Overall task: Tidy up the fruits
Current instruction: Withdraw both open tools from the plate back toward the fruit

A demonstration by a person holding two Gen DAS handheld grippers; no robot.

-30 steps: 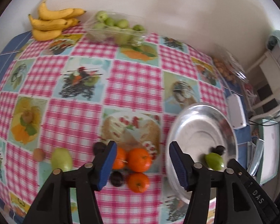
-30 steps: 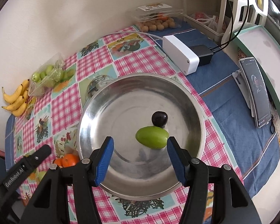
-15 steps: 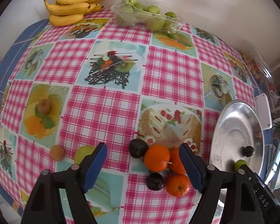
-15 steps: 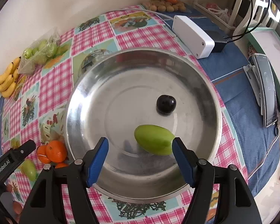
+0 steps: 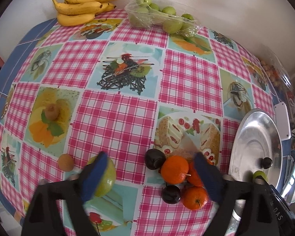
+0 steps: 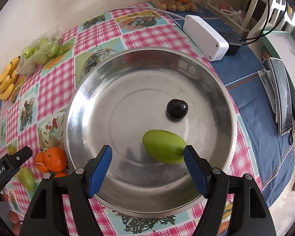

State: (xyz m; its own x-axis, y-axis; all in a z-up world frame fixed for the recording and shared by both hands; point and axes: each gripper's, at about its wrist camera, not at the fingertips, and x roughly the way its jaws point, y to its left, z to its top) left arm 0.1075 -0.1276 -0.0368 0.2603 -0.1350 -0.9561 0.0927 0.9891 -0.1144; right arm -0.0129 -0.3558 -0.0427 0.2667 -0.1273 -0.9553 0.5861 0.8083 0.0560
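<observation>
1. Done so far, by my reckoning: 2 fruits sit in the metal bowl, a green mango and a dark plum, near each other but apart.
2. Left on the tablecloth: 3 oranges, 2 plums, another green fruit and a small brown one; most of the job remains.
3. The left claw hangs spread wide over that cluster, holding nothing.
4. The right claw is spread too, empty, over the bowl; its right finger is just beside the mango.
</observation>
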